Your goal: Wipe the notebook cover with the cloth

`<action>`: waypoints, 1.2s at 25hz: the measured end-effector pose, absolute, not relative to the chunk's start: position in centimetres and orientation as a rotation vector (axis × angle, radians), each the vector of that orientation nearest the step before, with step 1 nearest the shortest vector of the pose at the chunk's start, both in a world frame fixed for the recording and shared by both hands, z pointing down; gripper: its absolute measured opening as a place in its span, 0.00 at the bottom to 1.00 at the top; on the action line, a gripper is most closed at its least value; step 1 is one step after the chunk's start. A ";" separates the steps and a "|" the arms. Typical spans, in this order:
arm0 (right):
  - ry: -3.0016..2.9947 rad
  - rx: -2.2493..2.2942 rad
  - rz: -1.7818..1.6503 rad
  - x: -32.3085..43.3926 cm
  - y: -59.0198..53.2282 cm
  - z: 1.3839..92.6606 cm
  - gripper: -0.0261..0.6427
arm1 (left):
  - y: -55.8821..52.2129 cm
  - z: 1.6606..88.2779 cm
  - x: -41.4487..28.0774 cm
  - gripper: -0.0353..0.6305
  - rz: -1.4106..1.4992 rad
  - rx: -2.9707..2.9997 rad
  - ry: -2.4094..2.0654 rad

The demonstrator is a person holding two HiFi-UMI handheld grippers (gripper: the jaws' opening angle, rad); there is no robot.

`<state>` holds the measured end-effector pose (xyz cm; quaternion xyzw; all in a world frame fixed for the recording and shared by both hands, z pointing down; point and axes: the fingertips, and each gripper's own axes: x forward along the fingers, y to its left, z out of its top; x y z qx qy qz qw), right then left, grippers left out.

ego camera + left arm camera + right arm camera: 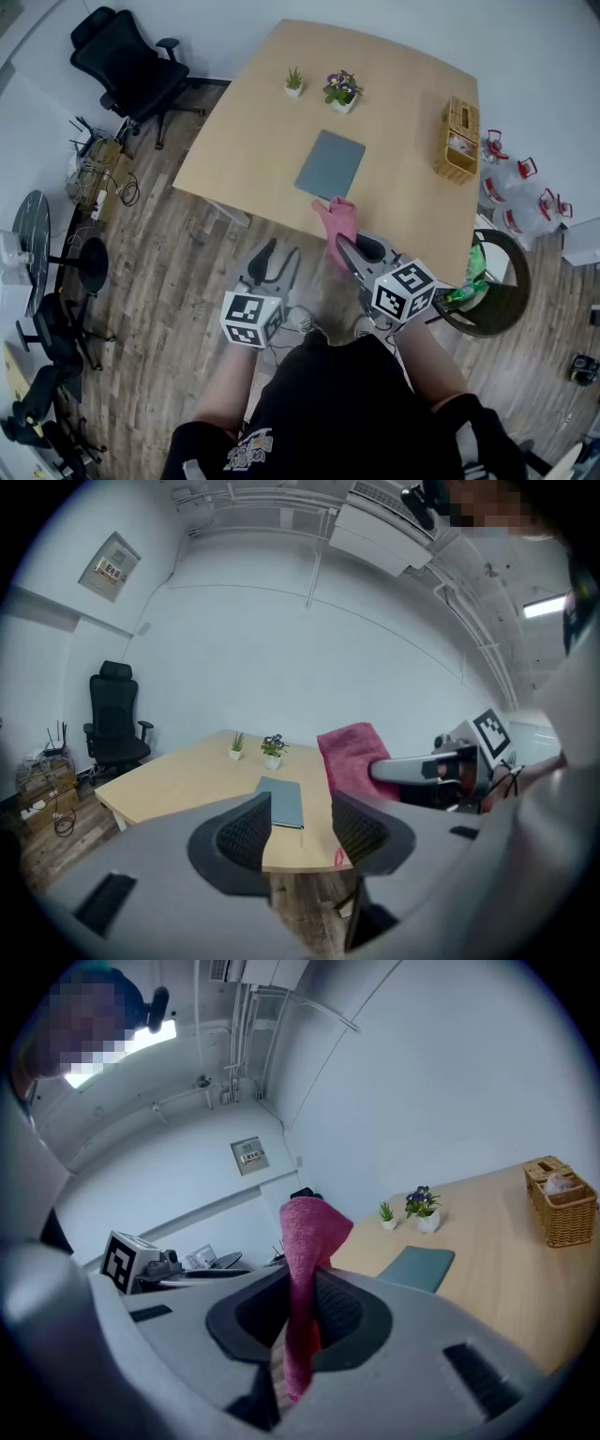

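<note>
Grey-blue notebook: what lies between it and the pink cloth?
Only bare light-wood tabletop, seen in the left gripper view: nothing stands between the grey-blue notebook and the pink cloth.

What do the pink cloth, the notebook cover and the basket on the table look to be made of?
Cloth: soft terry or microfibre, judging by its fuzzy nap and limp folds.
Notebook cover: smooth, matte grey-blue, perhaps plastic or faux leather; no weave or grain shows.
Basket: woven wicker or rattan, tan, with open lattice sides.
</note>
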<state>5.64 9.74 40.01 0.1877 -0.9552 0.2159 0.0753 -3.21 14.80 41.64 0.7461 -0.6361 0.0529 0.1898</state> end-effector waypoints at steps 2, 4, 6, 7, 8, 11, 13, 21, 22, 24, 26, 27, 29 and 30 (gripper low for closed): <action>-2.859 0.587 0.637 4.8 9.7 39.9 0.12 | 14.6 41.8 -4.0 0.38 0.153 2.114 -1.753; -2.852 0.608 0.634 4.2 9.5 39.8 0.12 | 14.4 41.7 -4.6 0.42 0.155 2.128 -1.729; -2.844 0.618 0.629 3.8 9.4 39.6 0.12 | 14.2 41.7 -5.0 0.44 0.150 2.134 -1.719; -2.839 0.620 0.625 3.6 9.4 39.5 0.12 | 14.1 41.6 -5.2 0.44 0.144 2.136 -1.716; -2.836 0.623 0.620 3.5 9.3 39.4 0.12 | 14.0 41.6 -5.4 0.44 0.139 2.137 -1.714; -2.831 0.632 0.613 3.0 8.6 39.3 0.12 | 13.5 41.8 -5.9 0.44 0.136 2.137 -1.707; -2.824 0.634 0.610 2.8 8.1 39.4 0.12 | 13.2 42.1 -6.2 0.44 0.136 2.128 -1.706; -2.812 0.616 0.641 2.0 4.7 40.5 0.12 | 11.1 43.5 -7.0 0.44 0.176 2.083 -1.704; -2.814 0.609 0.646 1.8 4.1 40.6 0.12 | 10.6 43.7 -7.1 0.44 0.185 2.074 -1.703; -2.817 0.594 0.657 1.5 2.7 40.8 0.12 | 9.3 44.1 -7.5 0.44 0.197 2.054 -1.713; -2.817 0.583 0.671 1.4 1.2 41.1 0.12 | 8.0 44.6 -7.8 0.44 0.205 2.032 -1.723; -2.816 0.579 0.677 1.4 0.5 41.3 0.12 | 7.4 44.9 -7.8 0.44 0.214 2.023 -1.724; -2.813 0.574 0.687 1.4 -1.3 41.6 0.12 | 6.0 45.6 -7.9 0.44 0.233 2.007 -1.723; -2.812 0.574 0.693 1.4 -2.2 41.8 0.12 | 5.1 45.8 -7.9 0.44 0.237 2.001 -1.722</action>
